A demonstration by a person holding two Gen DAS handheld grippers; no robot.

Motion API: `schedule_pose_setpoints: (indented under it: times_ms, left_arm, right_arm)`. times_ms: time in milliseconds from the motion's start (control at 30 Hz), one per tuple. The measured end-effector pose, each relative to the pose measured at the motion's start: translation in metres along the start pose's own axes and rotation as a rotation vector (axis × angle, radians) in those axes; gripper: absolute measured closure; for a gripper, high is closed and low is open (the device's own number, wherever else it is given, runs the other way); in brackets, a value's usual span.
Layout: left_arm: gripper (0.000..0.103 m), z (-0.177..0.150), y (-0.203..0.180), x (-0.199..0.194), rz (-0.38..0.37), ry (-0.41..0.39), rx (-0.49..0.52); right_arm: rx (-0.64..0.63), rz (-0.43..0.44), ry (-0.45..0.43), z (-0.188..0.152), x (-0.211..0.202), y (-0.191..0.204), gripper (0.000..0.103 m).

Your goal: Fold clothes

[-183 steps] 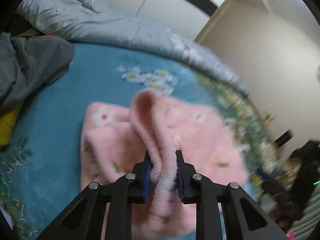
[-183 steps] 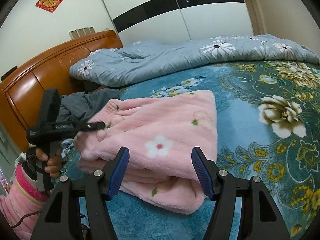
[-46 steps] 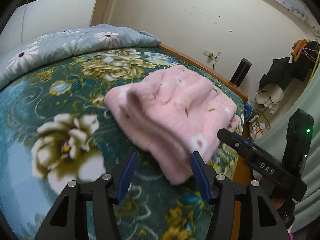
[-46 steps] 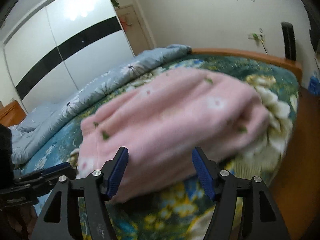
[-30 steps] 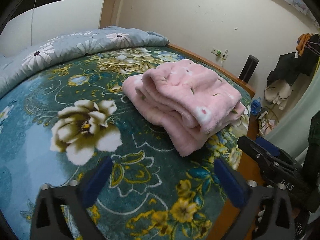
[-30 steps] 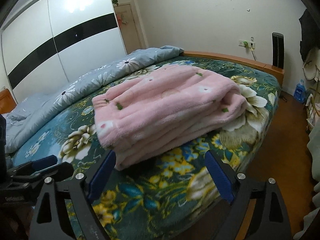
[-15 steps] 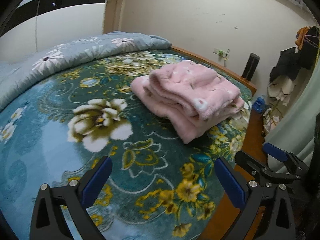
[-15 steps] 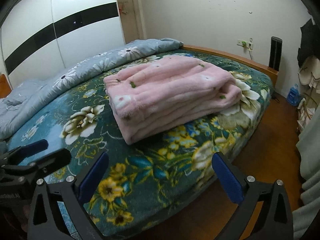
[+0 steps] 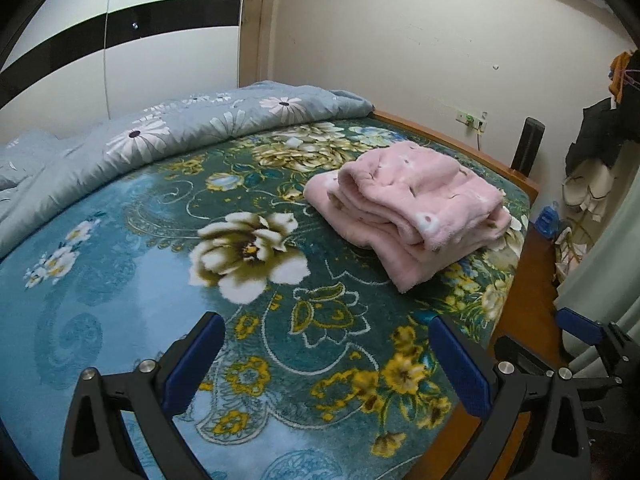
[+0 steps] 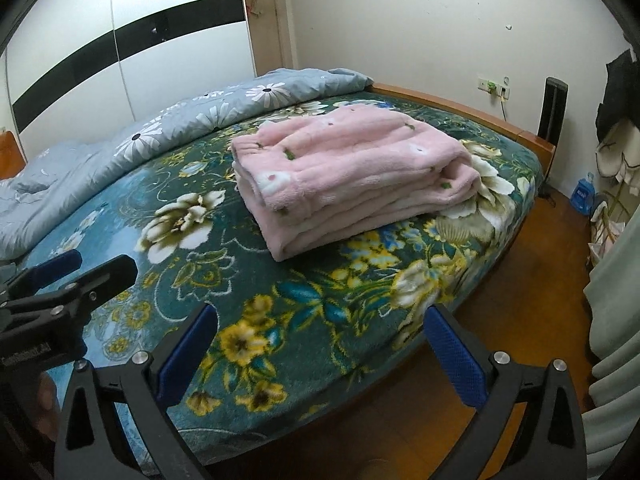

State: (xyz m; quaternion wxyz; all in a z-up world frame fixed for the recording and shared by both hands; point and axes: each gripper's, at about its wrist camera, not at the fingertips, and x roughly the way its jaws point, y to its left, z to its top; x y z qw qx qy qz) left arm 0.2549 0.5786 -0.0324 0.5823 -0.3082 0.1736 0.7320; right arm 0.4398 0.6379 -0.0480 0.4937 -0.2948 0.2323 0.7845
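A pink fleece garment with small flowers lies folded in a thick stack (image 9: 412, 200) (image 10: 352, 172) near the foot corner of the bed. Nothing touches it. My left gripper (image 9: 326, 354) stands wide open, well short of the stack, over the floral blanket. My right gripper (image 10: 320, 348) is also wide open with nothing between its fingers, over the bed's near edge. In the right wrist view the left gripper (image 10: 72, 276) shows at the left edge, and in the left wrist view the right gripper (image 9: 580, 332) shows at the right edge.
The bed carries a teal floral blanket (image 9: 160, 280) and a grey-blue daisy quilt (image 9: 180, 132) bunched along the far side. A wooden bed frame (image 10: 460, 106) runs by the wall. Hanging clothes and bags (image 9: 600, 152) crowd the right; brown floor (image 10: 532, 280) lies beyond the bed edge.
Both grippers let go of the pink stack, opened wide and drew back from it, so it looks smaller and farther. The stack stays put on the bed corner.
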Motion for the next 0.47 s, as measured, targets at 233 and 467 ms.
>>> schedule_pose_setpoints:
  times_ms: [233, 467]
  left_arm:
    - [0.000, 0.000, -0.007, -0.011, 0.043, -0.044, 0.039]
    - [0.000, -0.001, -0.010, -0.015, 0.072, -0.065, 0.057]
  right_arm:
    - [-0.018, 0.010, 0.004, -0.001, -0.006, 0.007, 0.000]
    - [-0.032, 0.015, 0.010, -0.002, -0.007, 0.012, 0.000]
